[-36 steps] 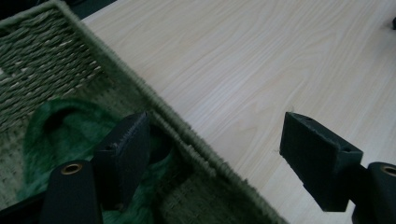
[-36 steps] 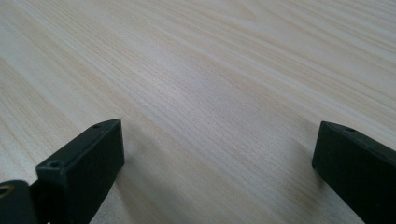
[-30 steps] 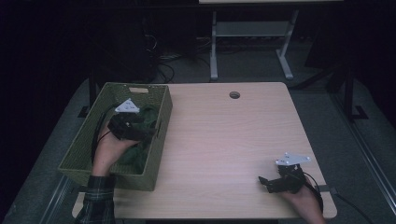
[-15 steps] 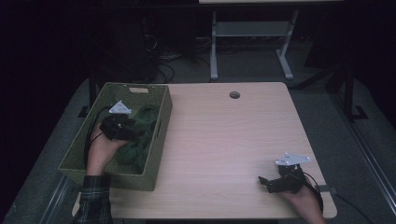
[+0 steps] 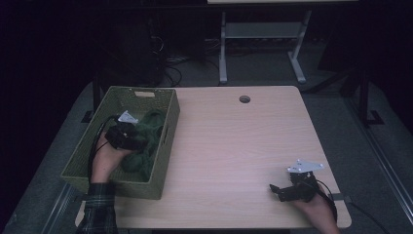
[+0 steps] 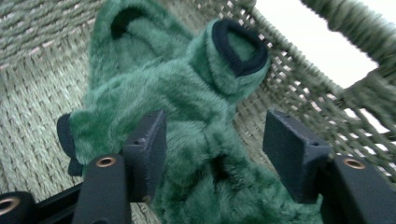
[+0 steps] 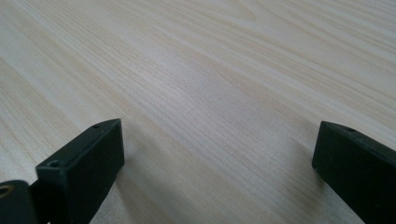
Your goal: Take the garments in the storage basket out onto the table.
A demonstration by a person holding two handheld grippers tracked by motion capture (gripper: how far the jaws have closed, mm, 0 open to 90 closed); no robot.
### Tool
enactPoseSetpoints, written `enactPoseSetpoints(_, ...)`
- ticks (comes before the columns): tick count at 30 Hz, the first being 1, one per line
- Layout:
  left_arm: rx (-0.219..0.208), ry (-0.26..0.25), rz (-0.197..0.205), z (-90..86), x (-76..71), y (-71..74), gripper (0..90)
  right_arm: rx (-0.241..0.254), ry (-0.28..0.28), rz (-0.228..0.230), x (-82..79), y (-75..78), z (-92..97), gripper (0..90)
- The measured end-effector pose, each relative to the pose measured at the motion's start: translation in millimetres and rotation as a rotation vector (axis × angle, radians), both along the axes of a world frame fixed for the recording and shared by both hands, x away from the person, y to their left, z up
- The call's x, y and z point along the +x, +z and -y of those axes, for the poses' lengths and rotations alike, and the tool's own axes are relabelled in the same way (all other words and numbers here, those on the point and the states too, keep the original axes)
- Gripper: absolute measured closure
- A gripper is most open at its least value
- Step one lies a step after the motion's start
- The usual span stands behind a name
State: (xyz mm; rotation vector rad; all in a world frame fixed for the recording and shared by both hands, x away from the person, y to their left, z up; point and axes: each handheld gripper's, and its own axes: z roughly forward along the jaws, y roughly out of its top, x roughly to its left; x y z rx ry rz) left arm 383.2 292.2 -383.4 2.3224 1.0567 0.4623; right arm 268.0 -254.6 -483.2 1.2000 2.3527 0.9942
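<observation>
A green fleece garment [image 5: 150,127] with dark cuffs lies bunched in a woven green basket [image 5: 168,127] at the table's left. My left gripper [image 5: 140,142] reaches down into the basket over it. In the left gripper view the fleece [image 6: 196,93] bulges up between the jaws of that gripper [image 6: 215,133]. The jaws have just been closing; one pad touches the pile, while basket weave shows between the other pad and the cloth. My right gripper [image 5: 275,190] rests open on the bare wood at the table's near right, and nothing lies between the jaws of this gripper [image 7: 217,140].
The light wooden table [image 5: 234,146] has a round cable hole [image 5: 244,99] near its far edge. The basket's wall [image 6: 303,79] stands close beside the left jaws. A desk frame [image 5: 263,44] and cables sit on the dark floor beyond.
My left gripper has sunk lower in the basket onto the fleece, and its jaws look narrower. The right hand and gripper have stayed put.
</observation>
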Motion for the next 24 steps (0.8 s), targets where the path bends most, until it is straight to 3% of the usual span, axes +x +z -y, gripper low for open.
enactPoseSetpoints(17,0.061,-0.001,-0.084,2.7,7.4,-21.5,29.2,0.0,0.0,0.0,0.0,0.0,0.0,2.0)
enactPoseSetpoints(24,0.07,0.016,-0.148,3.0,10.9,-31.5,28.7,0.0,0.0,0.0,0.0,0.0,0.0,2.0)
